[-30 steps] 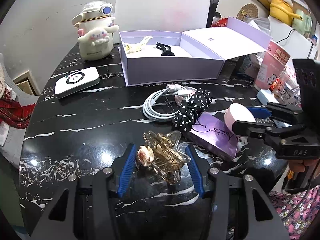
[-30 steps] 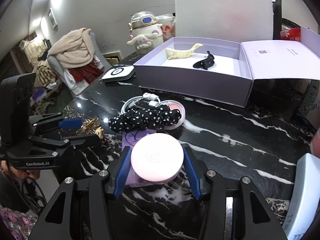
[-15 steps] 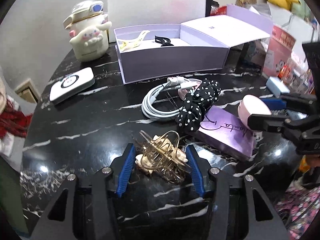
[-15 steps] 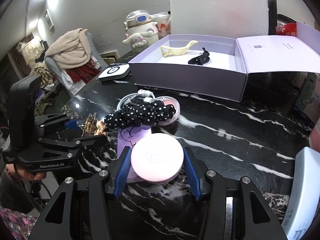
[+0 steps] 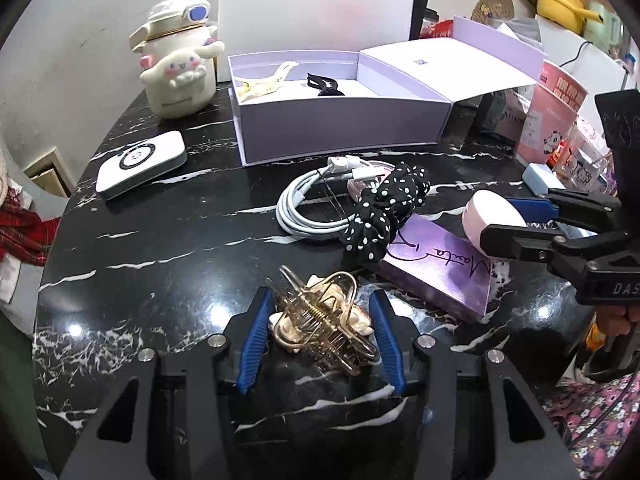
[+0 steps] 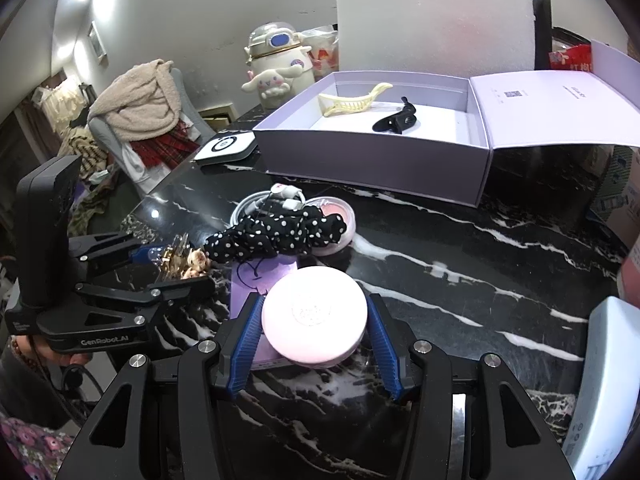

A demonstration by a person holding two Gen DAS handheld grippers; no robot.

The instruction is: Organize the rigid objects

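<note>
My left tongs [image 5: 318, 330] clamped on gold claw clip [image 5: 320, 318], jaws just closing, low over black marble bench [image 5: 160, 248]. My right tongs [image 6: 314, 334] grip round pink compact [image 6: 314, 316] above purple booklet [image 6: 264, 276]. Lavender box [image 5: 340, 128] open at bench's far side, cream clip [image 6: 352, 102] and black clip [image 6: 396, 120] inside.

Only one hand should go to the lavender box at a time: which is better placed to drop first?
Probably the right. The right gripper is shut on the pink compact, with bare table up to the lavender box. The left gripper, holding the gold claw clip, has the cable coil in its way.
</note>
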